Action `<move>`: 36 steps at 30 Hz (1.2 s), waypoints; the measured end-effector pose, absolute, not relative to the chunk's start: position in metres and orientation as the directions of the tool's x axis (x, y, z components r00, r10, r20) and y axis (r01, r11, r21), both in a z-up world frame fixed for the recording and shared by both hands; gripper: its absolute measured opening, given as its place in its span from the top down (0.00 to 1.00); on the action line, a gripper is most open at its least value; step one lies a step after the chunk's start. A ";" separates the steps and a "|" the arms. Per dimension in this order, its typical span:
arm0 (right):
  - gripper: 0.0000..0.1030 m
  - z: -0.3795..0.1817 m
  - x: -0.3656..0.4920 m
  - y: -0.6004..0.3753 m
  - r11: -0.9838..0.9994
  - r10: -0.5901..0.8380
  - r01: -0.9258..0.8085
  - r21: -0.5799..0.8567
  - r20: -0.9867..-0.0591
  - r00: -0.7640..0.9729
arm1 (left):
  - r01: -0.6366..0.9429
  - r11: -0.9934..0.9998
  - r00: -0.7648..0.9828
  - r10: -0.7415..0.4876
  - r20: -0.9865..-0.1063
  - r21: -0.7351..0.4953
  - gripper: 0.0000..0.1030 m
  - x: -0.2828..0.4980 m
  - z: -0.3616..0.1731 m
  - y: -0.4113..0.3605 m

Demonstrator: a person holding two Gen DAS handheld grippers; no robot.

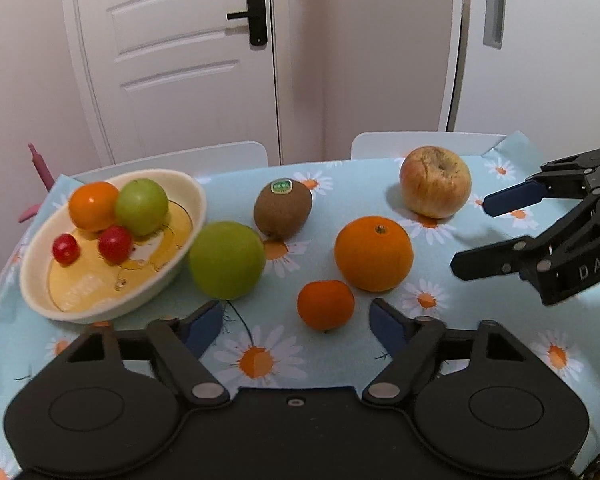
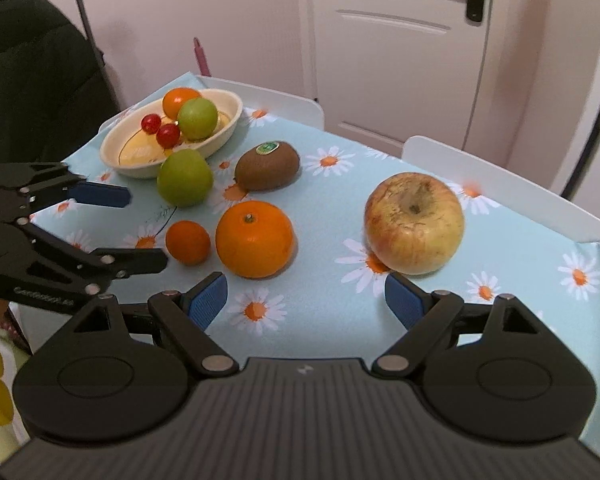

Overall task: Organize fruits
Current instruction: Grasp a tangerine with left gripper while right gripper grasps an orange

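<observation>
- The cream bowl (image 1: pixel 198 200) sits at the far left of the counter (image 1: pixel 340 184), on a daisy-print cloth. It holds four pieces: a small orange (image 1: pixel 93 205), a green fruit (image 1: pixel 141 207) pressed against it, and two small red fruits (image 1: pixel 115 243), possibly cherry tomatoes.
- Outside the bowl lie five more: a big green apple (image 1: pixel 227 260) touching the bowl's rim, a kiwi (image 1: pixel 283 209) with a green sticker just behind it, a large orange (image 1: pixel 373 253), a small tangerine (image 1: pixel 325 305) in front of that, and a wrinkled yellow-red apple (image 1: pixel 435 181) well off to the right.
- The left tongs (image 1: pixel 296 320) stand apart and empty, with the tangerine just ahead between their tips, untouched.
- The right tongs (image 2: pixel 306 296) are spread wide, holding nothing; the wrinkled apple lies just beyond their right finger.
</observation>
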State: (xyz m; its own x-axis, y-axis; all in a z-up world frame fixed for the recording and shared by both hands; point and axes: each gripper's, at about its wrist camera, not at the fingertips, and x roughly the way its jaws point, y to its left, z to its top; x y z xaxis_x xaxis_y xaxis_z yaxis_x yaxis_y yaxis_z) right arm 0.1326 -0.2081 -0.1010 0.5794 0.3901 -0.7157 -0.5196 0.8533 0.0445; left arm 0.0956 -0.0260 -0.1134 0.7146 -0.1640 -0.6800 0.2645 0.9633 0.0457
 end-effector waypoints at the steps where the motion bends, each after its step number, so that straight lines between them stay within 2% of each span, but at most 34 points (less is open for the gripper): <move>1: 0.03 -0.104 0.134 -0.207 0.849 0.396 -0.527 0.046 -0.717 0.574 | 0.267 0.963 0.709 -0.168 -0.684 0.040 0.31 0.098 -0.116 -0.027; 9: 0.05 -0.116 0.142 -0.202 0.828 0.416 -0.559 0.053 -0.726 0.547 | 0.289 0.957 0.693 -0.197 -0.694 0.017 0.38 0.110 -0.126 -0.036; 11: 0.05 -0.117 0.144 -0.202 0.825 0.418 -0.562 0.054 -0.728 0.544 | 0.292 0.956 0.687 -0.202 -0.698 0.011 0.45 0.113 -0.128 -0.038; 12: 0.05 -0.118 0.146 -0.202 0.824 0.419 -0.564 0.055 -0.728 0.542 | 0.293 0.956 0.681 -0.204 -0.703 0.006 0.57 0.114 -0.129 -0.038; 13: 0.05 -0.119 0.147 -0.201 0.823 0.421 -0.566 0.055 -0.729 0.540 | 0.298 0.955 0.672 -0.214 -0.709 -0.006 0.61 0.115 -0.130 -0.038; 19: 0.05 -0.121 0.151 -0.194 0.811 0.434 -0.582 0.058 -0.727 0.532 | 0.291 0.957 0.673 -0.198 -0.712 0.009 0.61 0.111 -0.130 -0.036; 29: 0.11 -0.123 0.158 -0.180 0.795 0.460 -0.602 0.069 -0.716 0.526 | 0.281 0.959 0.670 -0.175 -0.721 0.029 0.61 0.104 -0.128 -0.027; 32: 0.19 -0.124 0.160 -0.175 0.787 0.464 -0.614 0.066 -0.720 0.517 | 0.280 0.960 0.670 -0.171 -0.722 0.032 0.61 0.103 -0.128 -0.024; 36: 0.20 -0.125 0.163 -0.170 0.782 0.467 -0.619 0.066 -0.720 0.514 | 0.271 0.962 0.671 -0.165 -0.723 0.032 0.61 0.102 -0.128 -0.020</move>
